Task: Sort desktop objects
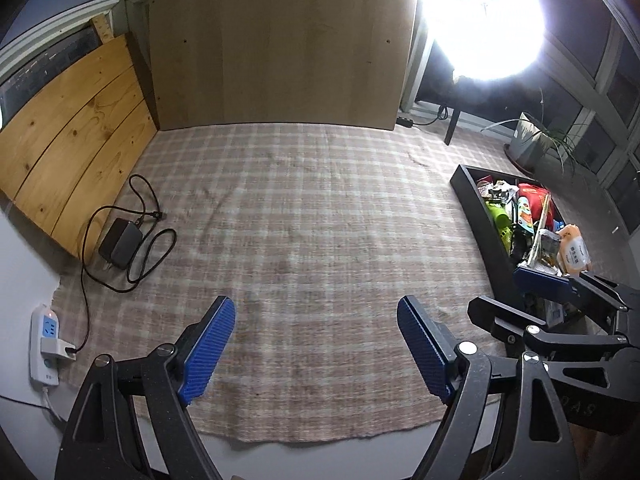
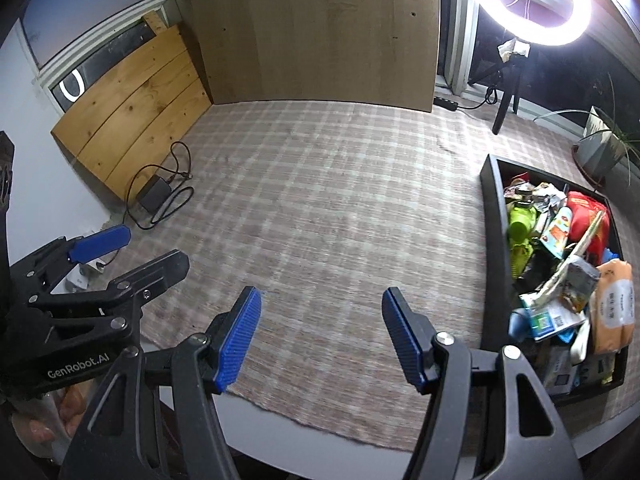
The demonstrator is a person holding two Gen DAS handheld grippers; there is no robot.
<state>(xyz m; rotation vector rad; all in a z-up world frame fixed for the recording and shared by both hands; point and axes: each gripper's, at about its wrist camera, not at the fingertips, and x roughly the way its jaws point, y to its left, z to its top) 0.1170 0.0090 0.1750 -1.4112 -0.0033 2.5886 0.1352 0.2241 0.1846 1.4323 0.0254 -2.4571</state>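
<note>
A black tray point(image 2: 494, 240) stands at the right on the plaid cloth point(image 2: 320, 200), crammed with several items. Among them are a green toy point(image 2: 520, 228), a red packet point(image 2: 584, 216) and an orange pack of wipes point(image 2: 612, 304). My right gripper point(image 2: 320, 294) hangs open over the bare cloth left of the tray, nothing between its blue pads. My left gripper point(image 1: 314, 308) is open too, over the cloth's near middle, and holds nothing. In the left wrist view the tray point(image 1: 472, 200) sits behind my right gripper point(image 1: 498, 290). The left gripper point(image 2: 154, 246) shows at the left of the right wrist view.
A black charger point(image 1: 120, 242) with a coiled cable lies at the cloth's left edge, plugged into a white power strip point(image 1: 46, 344). Wooden boards point(image 1: 72, 136) lean along the left and back. A ring light point(image 2: 528, 0) and a potted plant point(image 2: 600, 148) stand at the far right.
</note>
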